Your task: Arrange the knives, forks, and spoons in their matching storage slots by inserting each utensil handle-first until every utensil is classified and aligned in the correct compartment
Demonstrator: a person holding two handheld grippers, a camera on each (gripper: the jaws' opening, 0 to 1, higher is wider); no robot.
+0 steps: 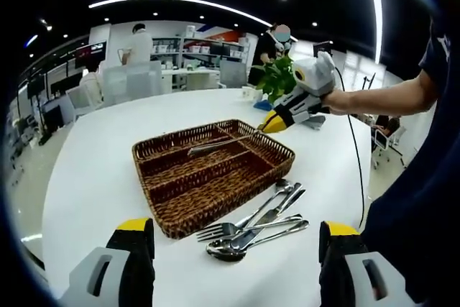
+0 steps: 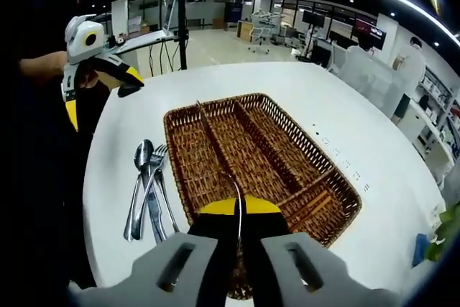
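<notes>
Yellow-tipped right gripper (image 2: 239, 210) is clenched on a slim silver utensil (image 1: 215, 145), held over the brown wicker tray (image 2: 338, 185). Left gripper (image 1: 233, 239) hangs released above loose steel cutlery (image 1: 255, 228) beside the tray on the white counter (image 1: 93, 177).

Grey right claw (image 1: 267, 124) with yellow tips, black cable, dark sleeve.
</notes>
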